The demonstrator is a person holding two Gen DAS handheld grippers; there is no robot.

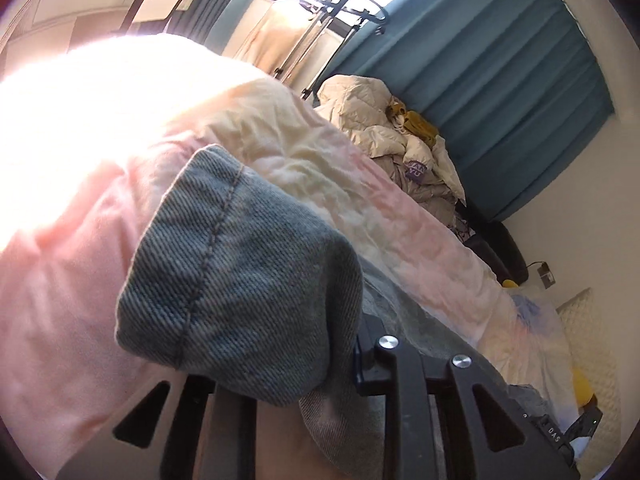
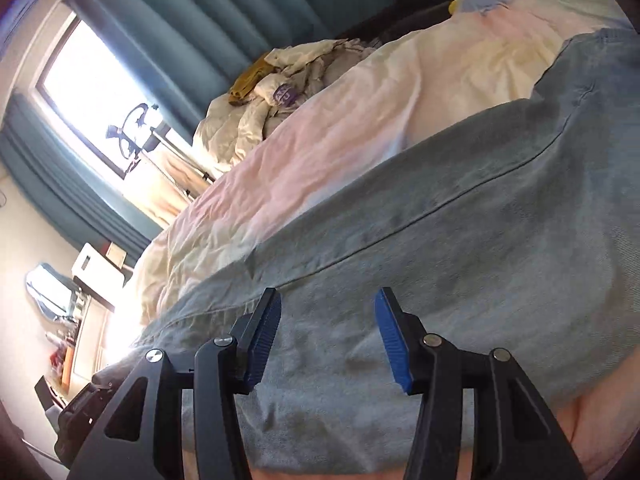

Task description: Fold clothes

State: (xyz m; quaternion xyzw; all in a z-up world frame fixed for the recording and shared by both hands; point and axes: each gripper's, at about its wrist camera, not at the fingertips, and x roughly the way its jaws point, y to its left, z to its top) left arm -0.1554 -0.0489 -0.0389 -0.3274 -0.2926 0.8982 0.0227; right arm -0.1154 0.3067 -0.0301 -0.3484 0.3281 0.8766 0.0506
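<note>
**Jeans half lifted off the bed, one claw clamped, one hanging loose**

So nearest the lens in the left wrist view, the left gripper (image 1: 320,368) sits at the bottom of the frame, mostly buried under denim. It looks clenched on a folded hem of the jeans (image 1: 236,276); the cloth bunches up right over where the tips should be, so I can't actually see the pads, but the fabric hangs off the claw and fills the centre of the frame.

In the right wrist view the right gripper (image 2: 326,340) is bottom centre, blue pads (image 2: 394,344) standing apart with nothing pinched between them. It's released, hovering just above the jeans (image 2: 440,240), which spread flat across the lower right half of the frame with a long seam running diagonally up to the right.

Under and behind the denim is the pink and cream bedspread (image 2: 320,140), wrinkled, running from lower left to upper right. In the left view the same bedspread (image 1: 100,200) is blown out white by sunlight at the left.

Further back there's a heap of pale clothes (image 2: 256,104) with something mustard yellow on top, left of centre. Behind that, teal curtains (image 2: 180,12) and a bright window (image 2: 80,92) at the left edge.
</note>
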